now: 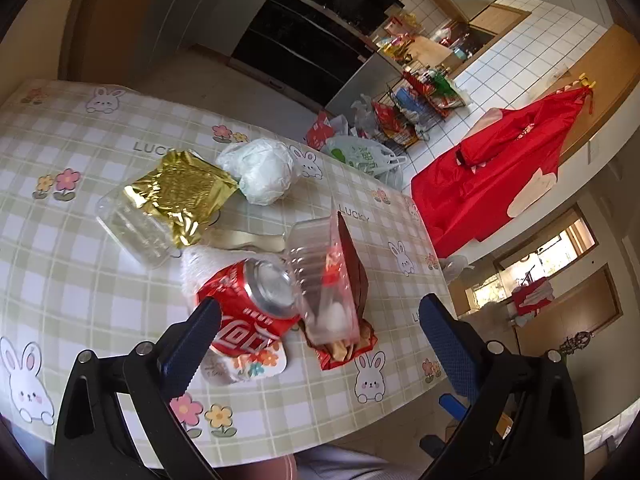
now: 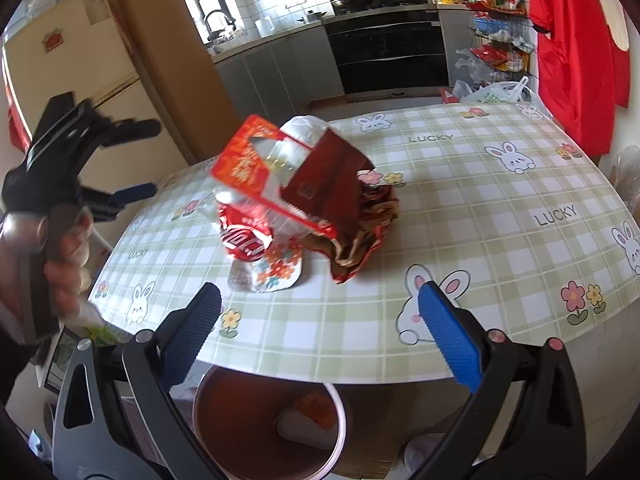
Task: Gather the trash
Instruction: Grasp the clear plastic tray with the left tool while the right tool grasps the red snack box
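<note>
Done: trash bin (image 2: 268, 420) under the bench (image 2: 480, 208) edge already holds some scraps.
Left: cola can (image 1: 250, 312), red snack box (image 2: 280, 184), gold foil wrapper (image 1: 180, 196), crumpled bag (image 1: 262, 170) on the bench.
Left gripper (image 1: 320, 320): fingers spread, empty, near can.
Right gripper (image 2: 320, 312): fingers spread, empty.

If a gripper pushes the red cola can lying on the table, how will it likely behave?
The can lies on its side, so it would probably roll rather than slide. It leans against the clear plastic box, which looks light and may shift or tip with it. Its smooth metal skin could slip between open fingers.
</note>
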`<state>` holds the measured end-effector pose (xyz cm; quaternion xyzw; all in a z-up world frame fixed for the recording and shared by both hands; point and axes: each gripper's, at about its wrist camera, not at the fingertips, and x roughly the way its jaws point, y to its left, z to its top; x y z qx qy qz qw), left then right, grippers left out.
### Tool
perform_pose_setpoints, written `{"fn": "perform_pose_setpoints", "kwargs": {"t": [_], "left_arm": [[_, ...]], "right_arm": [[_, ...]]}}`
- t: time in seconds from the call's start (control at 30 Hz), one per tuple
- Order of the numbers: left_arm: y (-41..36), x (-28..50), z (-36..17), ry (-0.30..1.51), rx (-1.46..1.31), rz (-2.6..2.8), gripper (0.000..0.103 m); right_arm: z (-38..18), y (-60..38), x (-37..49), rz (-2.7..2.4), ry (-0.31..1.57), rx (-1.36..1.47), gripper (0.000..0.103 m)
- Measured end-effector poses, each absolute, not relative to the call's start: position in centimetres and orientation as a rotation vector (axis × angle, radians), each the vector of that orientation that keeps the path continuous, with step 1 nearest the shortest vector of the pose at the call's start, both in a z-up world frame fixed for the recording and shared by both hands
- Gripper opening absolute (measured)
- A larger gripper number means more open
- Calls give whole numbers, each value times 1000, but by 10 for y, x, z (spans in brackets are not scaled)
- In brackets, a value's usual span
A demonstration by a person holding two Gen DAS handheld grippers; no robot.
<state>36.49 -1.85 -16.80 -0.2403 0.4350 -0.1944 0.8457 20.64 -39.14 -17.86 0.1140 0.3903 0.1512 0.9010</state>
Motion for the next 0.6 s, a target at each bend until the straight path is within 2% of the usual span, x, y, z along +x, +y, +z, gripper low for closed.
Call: {"fn": "perform_pose_setpoints", "kwargs": {"t": [0.27, 0.4, 0.5, 0.57, 0.6], "left_arm": [[-52, 439, -197, 1058, -470, -374, 96], [-56, 452, -212, 1104, -478, -403, 91], [-63, 455, -219, 1126, -449, -437, 77], [-68, 455, -222, 1128, -402, -457, 57], [-70, 455, -222, 1130, -385, -460, 54]], "right_arm": [[-193, -421, 245, 280, 827, 262, 97], [-197, -426, 257, 282, 826, 267, 97], [-201, -427, 266, 301, 835, 294, 97], [-206, -426, 276, 316, 842, 327, 97], [-207, -426, 283, 324, 847, 345, 97]]}}
